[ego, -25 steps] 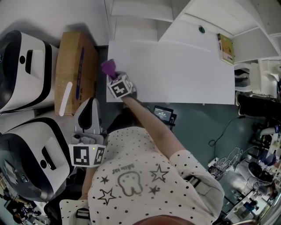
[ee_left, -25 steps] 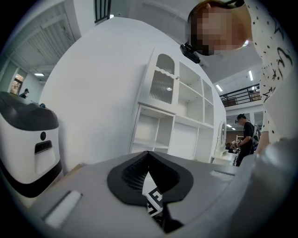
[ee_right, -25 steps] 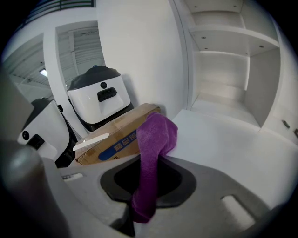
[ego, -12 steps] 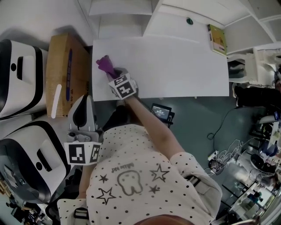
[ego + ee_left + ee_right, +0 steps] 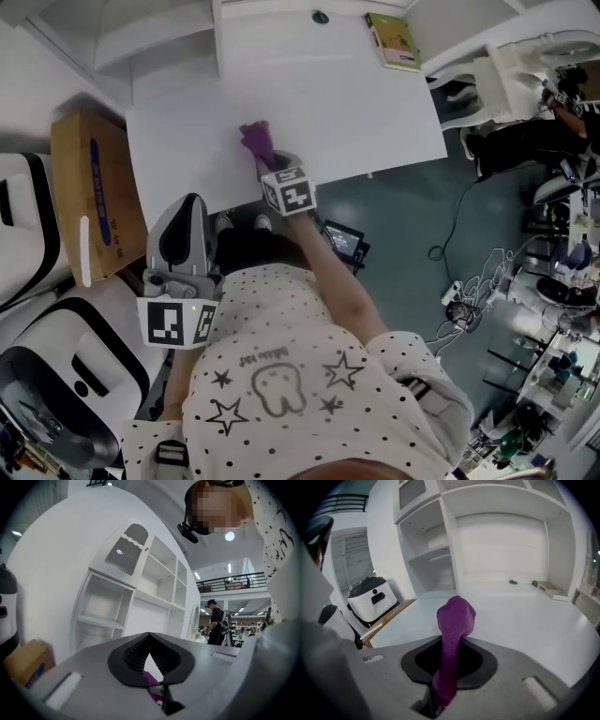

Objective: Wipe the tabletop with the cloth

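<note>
Big white tabletop [image 5: 375, 103] in front of me, and my left gripper [image 5: 186, 211] hangs just off its near edge, jaws pressed together on nothing. My right gripper [image 5: 269, 164] is clamped tight on the bunched purple cloth [image 5: 254, 139], over the tabletop near the front edge.

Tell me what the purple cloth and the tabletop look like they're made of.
Purple cloth: soft matte fabric, likely fleece or knit; fuzzy grain, bends limply.
Tabletop: smooth white board, perhaps laminate or painted; flat, even, faintly glossy.
</note>
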